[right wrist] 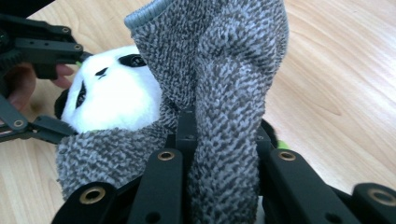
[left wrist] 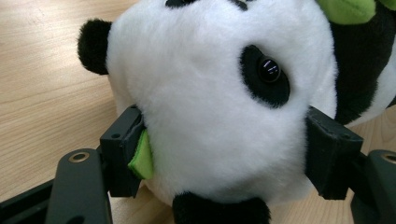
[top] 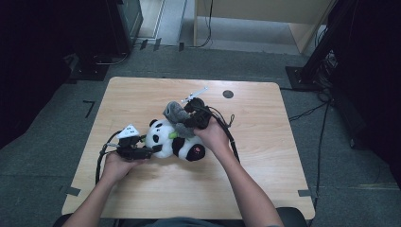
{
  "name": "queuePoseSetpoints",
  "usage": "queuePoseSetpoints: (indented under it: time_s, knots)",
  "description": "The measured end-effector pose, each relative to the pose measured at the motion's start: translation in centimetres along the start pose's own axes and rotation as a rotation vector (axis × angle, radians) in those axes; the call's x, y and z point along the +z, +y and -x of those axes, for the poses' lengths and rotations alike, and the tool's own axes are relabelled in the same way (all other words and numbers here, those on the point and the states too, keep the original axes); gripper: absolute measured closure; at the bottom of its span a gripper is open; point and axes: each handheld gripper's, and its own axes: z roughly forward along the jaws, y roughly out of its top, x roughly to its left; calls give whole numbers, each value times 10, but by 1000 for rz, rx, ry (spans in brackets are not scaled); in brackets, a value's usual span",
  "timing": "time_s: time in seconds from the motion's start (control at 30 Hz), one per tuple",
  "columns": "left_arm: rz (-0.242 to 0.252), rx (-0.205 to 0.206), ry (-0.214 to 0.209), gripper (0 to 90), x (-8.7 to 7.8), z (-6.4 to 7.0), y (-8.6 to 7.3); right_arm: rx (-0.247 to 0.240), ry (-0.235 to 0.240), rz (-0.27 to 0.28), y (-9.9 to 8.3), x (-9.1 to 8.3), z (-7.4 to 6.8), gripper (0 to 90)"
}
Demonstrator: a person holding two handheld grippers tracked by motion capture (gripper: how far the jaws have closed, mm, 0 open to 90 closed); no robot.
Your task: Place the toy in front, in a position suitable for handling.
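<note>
Our left gripper [left wrist: 224, 154] clamps the panda [left wrist: 219, 107] by its head, jaws pressed into both cheeks, a green tag caught at one jaw. Our right gripper [right wrist: 219, 135] pinches the grey sock [right wrist: 219, 93] just above the panda's body, and the knit hides its jaw tips. Beyond lies a dark disc [top: 228, 93] on the table [top: 265, 156].

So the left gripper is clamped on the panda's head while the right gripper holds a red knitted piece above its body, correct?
Not quite: the knitted piece is grey, not red, as the right gripper view shows. The rest stands: the left gripper is clamped on the panda by the head, and the right gripper holds the knit above the body.
</note>
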Motion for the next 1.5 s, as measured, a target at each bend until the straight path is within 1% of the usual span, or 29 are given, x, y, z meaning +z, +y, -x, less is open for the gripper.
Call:
queuePoseSetpoints:
  time_s: [0.13,0.17,0.23,0.27,0.3,0.33,0.37,0.4,0.5,0.57,0.63,0.7,0.73,0.77,0.83,0.87,0.9,0.93,0.97,1.0,1.07,1.1,1.13,1.2,1.27,1.33,1.4,1.47,1.5]
  knots:
    - [0,-3,-2,265,0,0,0,1,-37,11,-1,-8,5,752]
    - [0,-4,-2,265,0,-1,0,10,-49,15,-1,-11,8,752]
    - [4,-11,-4,264,0,-1,-1,31,-58,18,-2,-16,12,753]
    - [4,-14,-5,263,0,-1,-1,32,-71,19,-2,-18,15,754]
    - [4,-14,-5,263,0,-1,-1,31,-94,12,-1,-21,16,754]
    - [4,-13,-4,261,0,-1,-1,33,-106,10,0,-24,16,754]
    - [5,-11,-4,259,0,-1,-1,31,-110,17,2,-28,14,754]
    - [6,-11,-3,258,0,-1,-1,17,-112,27,4,-31,12,755]
    - [7,-10,-1,256,0,-1,-1,-5,-74,59,11,-37,-1,755]
    - [6,-8,0,255,0,-1,-1,-22,-33,79,16,-38,-12,754]
    - [4,-5,1,255,0,-1,-1,-35,18,85,20,-34,-23,754]
    - [4,-1,1,255,0,-1,-1,-44,73,69,22,-26,-34,754]
    - [4,0,1,255,0,-1,-1,-51,93,53,22,-20,-39,755]
    - [3,1,1,255,0,-1,-1,-59,100,33,21,-14,-41,756]
    - [-2,5,1,256,0,-1,-1,-60,106,-5,18,-4,-42,756]
    - [-4,7,2,256,0,0,-1,-56,109,-27,15,3,-40,757]
    - [-5,7,2,256,0,-1,-1,-48,110,-31,13,6,-38,758]
    - [-2,4,1,257,0,-1,-1,-44,121,-18,10,7,-34,758]
    - [-2,4,1,257,0,-1,-1,-24,129,-6,6,7,-28,758]
    - [-5,8,1,257,0,-1,-1,-16,119,-6,5,6,-25,758]
    - [-3,11,2,259,0,0,-1,-11,65,-9,1,4,-16,758]
    - [-2,12,3,260,0,1,-1,4,51,-8,-1,3,-10,758]
    - [-2,9,3,261,0,1,-1,22,52,-4,-3,1,-4,757]
    - [-1,-3,1,262,0,1,0,41,53,11,-6,-1,4,757]
    - [0,-8,1,262,0,0,0,46,37,20,-6,-3,7,757]
    - [2,-9,0,262,0,0,0,39,17,31,-6,-5,10,757]
    - [2,-8,0,262,0,0,0,45,7,36,-7,-7,12,757]
    - [2,-9,0,262,0,0,0,57,-16,33,-7,-11,15,757]
    - [2,-10,0,262,0,0,0,55,-37,31,-7,-14,17,757]
